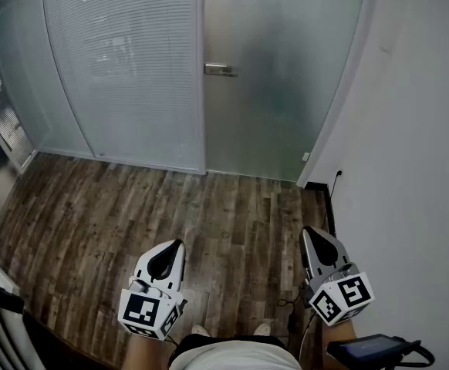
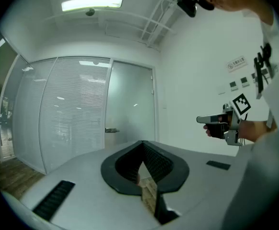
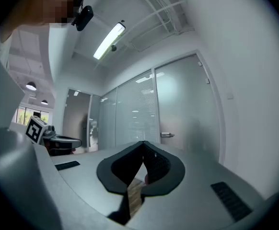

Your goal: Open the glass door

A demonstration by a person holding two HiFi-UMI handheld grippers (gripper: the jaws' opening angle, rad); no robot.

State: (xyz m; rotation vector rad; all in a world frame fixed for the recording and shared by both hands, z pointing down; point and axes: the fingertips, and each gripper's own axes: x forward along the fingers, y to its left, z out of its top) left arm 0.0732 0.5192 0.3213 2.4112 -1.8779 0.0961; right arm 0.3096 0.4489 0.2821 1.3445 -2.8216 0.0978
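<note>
You stand on a floor (image 1: 132,206) of dark brown, wood-grain planks that run lengthwise away from you. At its far edge the planks meet the foot of the frosted glass partition (image 1: 124,75) and, just beside it, the glass door (image 1: 278,114). On your right a dark cable (image 1: 330,210) lies along the foot of the white wall (image 1: 410,129). The toes of your shoes (image 1: 200,331) rest on the boards at the bottom of the head view, a little apart. The rest of the planks lie bare.
</note>
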